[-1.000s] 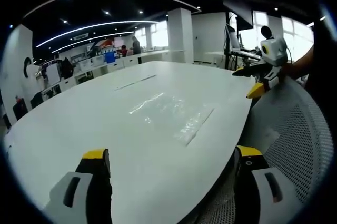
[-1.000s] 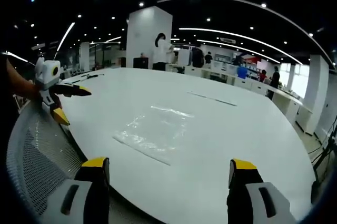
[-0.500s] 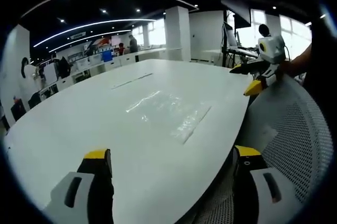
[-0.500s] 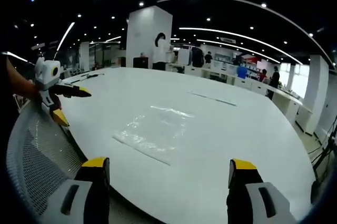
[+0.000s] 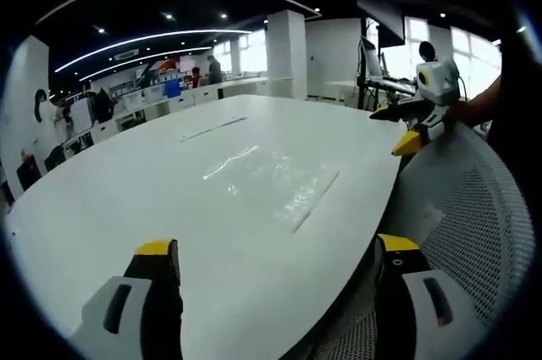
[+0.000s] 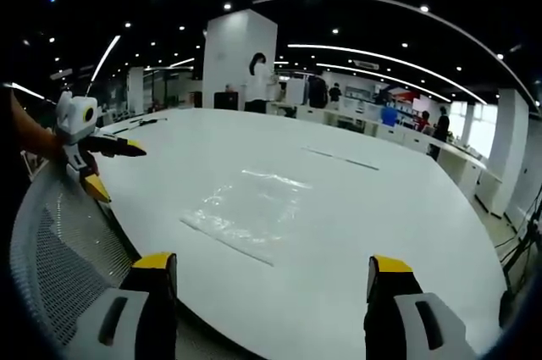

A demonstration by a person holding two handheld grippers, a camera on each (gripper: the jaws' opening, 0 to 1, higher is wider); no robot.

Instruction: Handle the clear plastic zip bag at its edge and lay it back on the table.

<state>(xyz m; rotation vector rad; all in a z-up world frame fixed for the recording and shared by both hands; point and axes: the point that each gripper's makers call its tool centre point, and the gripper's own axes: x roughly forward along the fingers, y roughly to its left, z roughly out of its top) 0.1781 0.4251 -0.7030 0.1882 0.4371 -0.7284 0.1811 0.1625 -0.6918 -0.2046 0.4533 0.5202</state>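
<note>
A clear zip bag lies flat on the broad white counter, near the edge closest to the person, with both hand-held grippers drawn up behind that edge and well short of it. Over the past second almost nothing has changed: the bag keeps the same place and outline in the right gripper view, and the left gripper view has only tilted a little with the hand, which is camera drift and not movement on the counter. That stillness suggests either that the bag has already been laid back down or that no pick has begun; the pictures do not settle which.

The left hand-held gripper stands wide open with nothing between its yellow-tipped jaws. The right hand-held gripper is likewise spread wide and empty. Each also appears in the other's view, held over a grey mesh chair back beside the counter.

The bag's stiff zip strip is the side nearest the grippers and runs roughly along the counter's near edge. From there the bag's long axis points away across the counter toward the far side, and the film is faintly wrinkled but uncurled. Office desks and people fill the far background.
</note>
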